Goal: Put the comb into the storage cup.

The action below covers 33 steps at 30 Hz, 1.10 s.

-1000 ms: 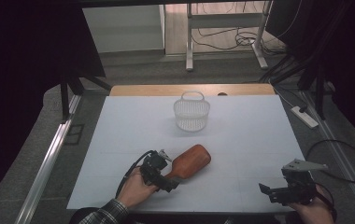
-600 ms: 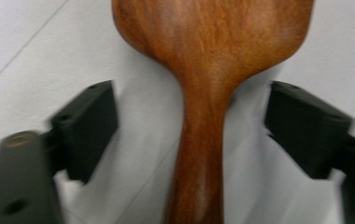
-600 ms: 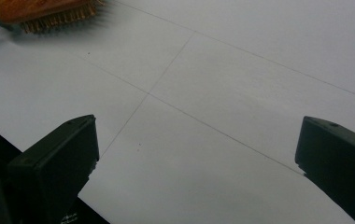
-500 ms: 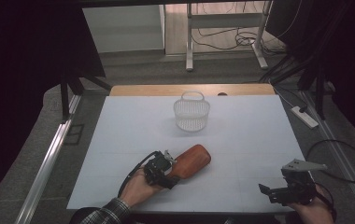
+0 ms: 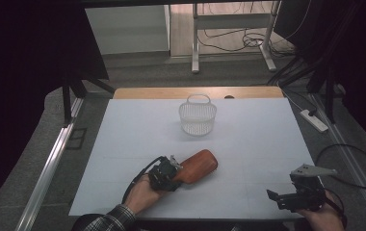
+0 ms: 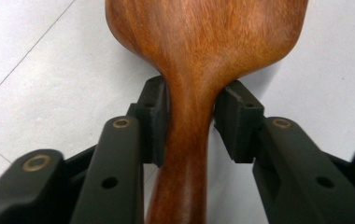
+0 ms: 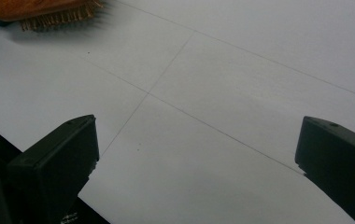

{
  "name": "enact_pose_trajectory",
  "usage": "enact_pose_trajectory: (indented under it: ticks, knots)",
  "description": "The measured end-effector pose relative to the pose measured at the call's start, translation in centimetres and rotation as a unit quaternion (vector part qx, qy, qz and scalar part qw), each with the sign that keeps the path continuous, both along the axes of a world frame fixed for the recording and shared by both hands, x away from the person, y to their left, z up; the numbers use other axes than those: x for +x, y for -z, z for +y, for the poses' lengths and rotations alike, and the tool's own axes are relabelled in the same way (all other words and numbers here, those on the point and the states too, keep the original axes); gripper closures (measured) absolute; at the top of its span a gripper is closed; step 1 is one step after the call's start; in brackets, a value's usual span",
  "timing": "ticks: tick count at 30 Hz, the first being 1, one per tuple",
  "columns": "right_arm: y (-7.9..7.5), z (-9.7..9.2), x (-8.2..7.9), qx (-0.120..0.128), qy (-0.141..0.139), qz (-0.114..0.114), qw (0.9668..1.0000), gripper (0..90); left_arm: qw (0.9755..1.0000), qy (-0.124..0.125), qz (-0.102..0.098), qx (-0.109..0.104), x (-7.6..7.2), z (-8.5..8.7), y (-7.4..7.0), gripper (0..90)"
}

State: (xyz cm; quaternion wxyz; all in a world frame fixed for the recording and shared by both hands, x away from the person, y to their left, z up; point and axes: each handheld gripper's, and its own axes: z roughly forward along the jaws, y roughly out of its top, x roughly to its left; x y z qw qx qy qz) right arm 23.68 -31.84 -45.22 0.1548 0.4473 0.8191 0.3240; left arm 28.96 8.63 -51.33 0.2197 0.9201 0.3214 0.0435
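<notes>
The left gripper [image 6: 190, 122] has just been closing, pads now pinching the wooden brush [image 5: 198, 165] at its narrow neck; it looks stiff, smooth, light.

White table [image 5: 123, 144]: wooden brush [image 5: 198, 166] lying near front edge, white basket [image 5: 198, 118] standing toward back.

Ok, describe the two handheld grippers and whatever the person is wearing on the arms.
Both grippers are black. The left gripper has two angular jaws with brass-coloured rivets and blocky black pads, and a black cable loops from it. The right gripper carries a grey three-cornered plate on top. A plaid sleeve covers the left forearm.
</notes>
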Motion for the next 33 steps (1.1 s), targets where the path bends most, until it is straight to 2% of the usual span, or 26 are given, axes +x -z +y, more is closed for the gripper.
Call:
enact_pose_trajectory:
  ticks: [4,9,18,29,33]
  knots:
    - [0.0,0.0,0.0,0.0,0.0,0.0,1.0,0.0,1.0,0.006,0.001,-0.002,-0.1,-0.1,0.0,70.2]
    - [0.0,0.0,0.0,-0.001,-0.001,0.0,1.0,0.0,0.9998,0.005,0.01,-0.013,0.1,0.2,0.0,70.7]
    - [0.0,0.0,0.0,0.0,-0.001,-0.001,1.0,0.0,0.9993,0.006,0.015,-0.034,0.2,0.6,-0.2,70.9]
    - [0.0,0.0,-0.1,-0.001,-0.001,-0.002,1.0,0.0,0.9987,0.018,-0.002,-0.048,-0.2,0.3,-0.8,70.8]
    - [-0.1,0.0,-0.1,0.0,-0.003,-0.006,1.0,0.0,0.9976,0.019,-0.012,-0.065,-0.4,0.5,-1.3,70.8]
